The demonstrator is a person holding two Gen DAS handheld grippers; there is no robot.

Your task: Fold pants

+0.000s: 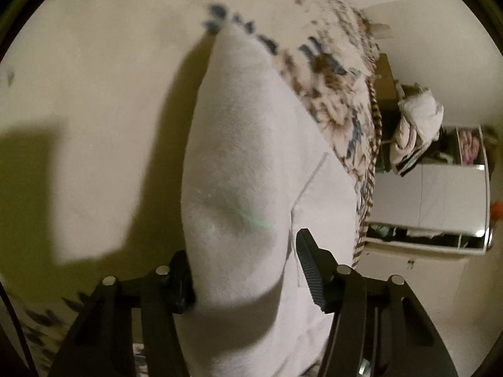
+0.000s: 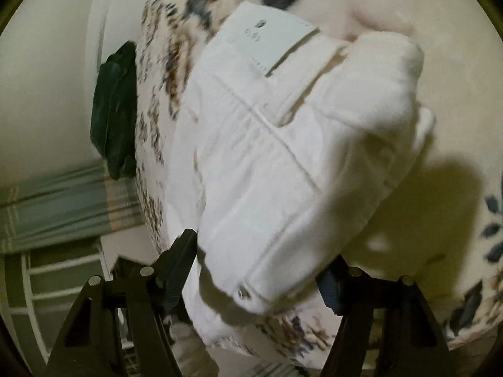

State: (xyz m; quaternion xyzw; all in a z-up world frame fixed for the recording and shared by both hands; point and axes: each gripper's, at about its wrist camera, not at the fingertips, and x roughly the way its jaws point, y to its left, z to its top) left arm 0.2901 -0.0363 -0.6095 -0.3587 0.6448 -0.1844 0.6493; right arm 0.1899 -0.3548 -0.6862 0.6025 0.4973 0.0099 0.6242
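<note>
The white pants point(image 1: 239, 163) lie on a bed with a cream floral cover point(image 1: 94, 110). In the left wrist view a raised fold of the pants sits between the fingers of my left gripper point(image 1: 248, 270), whose jaws stand wide apart around the cloth. In the right wrist view the waistband end of the pants point(image 2: 283, 144), with a label patch point(image 2: 270, 40) and a rivet, bulges up between the fingers of my right gripper point(image 2: 261, 267). Its jaws are also wide apart, beside the cloth, not clamped.
A white storage unit point(image 1: 430, 198) with bundled clothes point(image 1: 418, 116) stands to the right of the bed. A dark garment point(image 2: 114, 110) hangs on the white frame at the bed's left edge. A striped rug point(image 2: 56, 201) and white rails point(image 2: 63, 279) are on the floor.
</note>
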